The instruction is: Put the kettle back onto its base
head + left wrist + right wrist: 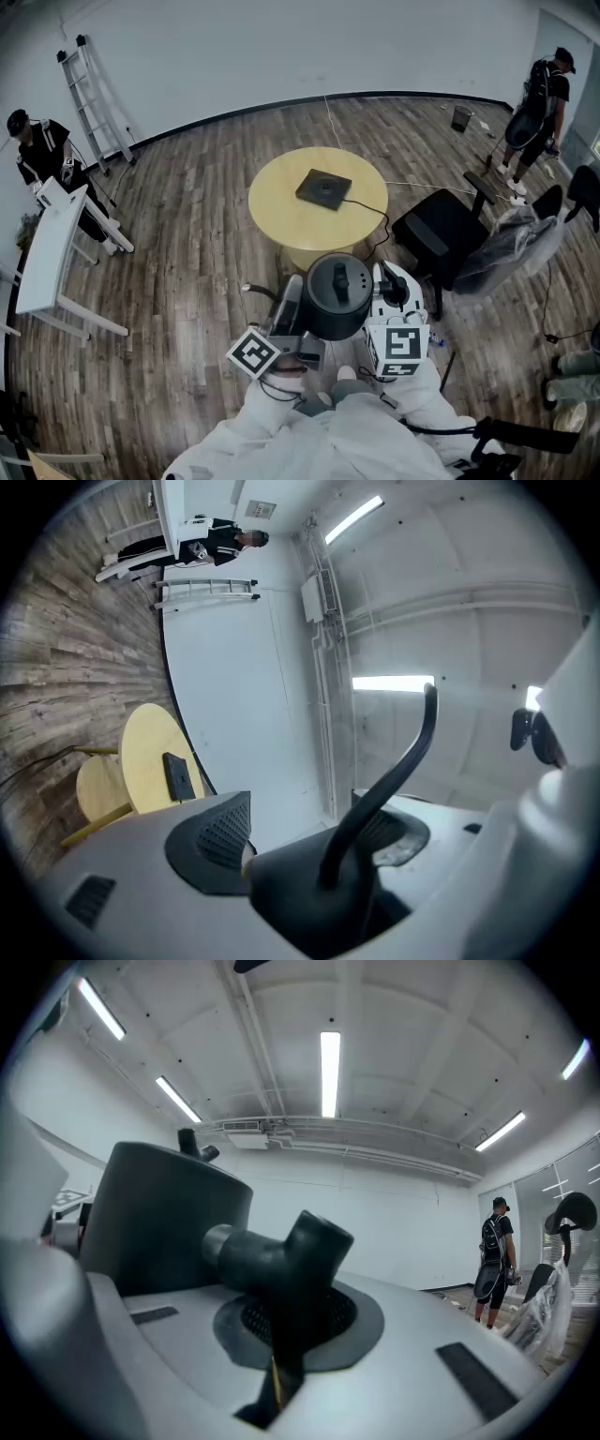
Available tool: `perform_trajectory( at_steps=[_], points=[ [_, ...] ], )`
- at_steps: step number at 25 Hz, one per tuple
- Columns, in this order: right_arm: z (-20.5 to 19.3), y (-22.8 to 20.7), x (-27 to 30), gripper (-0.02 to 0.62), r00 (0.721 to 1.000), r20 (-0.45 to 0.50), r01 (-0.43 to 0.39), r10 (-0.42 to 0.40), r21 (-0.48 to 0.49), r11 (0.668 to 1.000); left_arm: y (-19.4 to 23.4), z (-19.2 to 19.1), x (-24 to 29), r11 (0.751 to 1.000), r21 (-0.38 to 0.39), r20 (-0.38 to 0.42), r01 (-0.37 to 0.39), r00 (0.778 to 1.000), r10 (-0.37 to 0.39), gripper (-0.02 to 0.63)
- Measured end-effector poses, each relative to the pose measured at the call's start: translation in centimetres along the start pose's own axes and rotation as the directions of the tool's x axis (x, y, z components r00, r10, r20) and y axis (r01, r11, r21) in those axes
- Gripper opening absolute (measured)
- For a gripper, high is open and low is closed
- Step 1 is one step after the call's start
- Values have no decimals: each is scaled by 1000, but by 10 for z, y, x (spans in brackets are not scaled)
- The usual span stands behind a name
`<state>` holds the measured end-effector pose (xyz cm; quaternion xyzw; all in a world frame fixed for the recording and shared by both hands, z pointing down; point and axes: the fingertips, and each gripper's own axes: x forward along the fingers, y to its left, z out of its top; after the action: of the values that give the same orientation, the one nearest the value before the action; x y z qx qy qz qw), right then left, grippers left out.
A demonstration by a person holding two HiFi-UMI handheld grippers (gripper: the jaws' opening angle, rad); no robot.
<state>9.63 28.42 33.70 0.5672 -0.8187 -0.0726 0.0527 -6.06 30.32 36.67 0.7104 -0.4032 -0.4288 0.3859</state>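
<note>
A black kettle (337, 295) hangs in the air over the wooden floor, just in front of the round yellow table (272, 220). Its flat black base (323, 190) lies on that table, apart from the kettle. My left gripper (295, 314) is at the kettle's left side. In the left gripper view, my left gripper (309, 855) has its pads against a dark part of the kettle (309, 892), and the base (178, 775) shows far off. My right gripper (380, 295) is at the kettle's right. My right gripper (281, 1335) is shut on the kettle's stubby handle (281, 1260).
A cable (375, 225) runs from the base off the table's right edge. A black office chair (441, 230) stands right of the table. A white table (47, 253) and a ladder (94, 94) are at the left. One person (42, 150) stands far left, another person (539, 98) far right.
</note>
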Motion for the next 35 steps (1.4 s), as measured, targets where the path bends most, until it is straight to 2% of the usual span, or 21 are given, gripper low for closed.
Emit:
perform_trajectory(
  at_steps=[13, 35],
  points=[
    [-9, -8, 52, 11, 1000, 4, -24, 24, -14, 1000, 29, 14, 41, 1000, -12, 16, -5, 1000, 5, 330],
    [-26, -99, 221, 11, 997, -3, -80, 80, -8, 997, 91, 23, 213, 999, -6, 63, -32, 997, 32, 330]
  ],
)
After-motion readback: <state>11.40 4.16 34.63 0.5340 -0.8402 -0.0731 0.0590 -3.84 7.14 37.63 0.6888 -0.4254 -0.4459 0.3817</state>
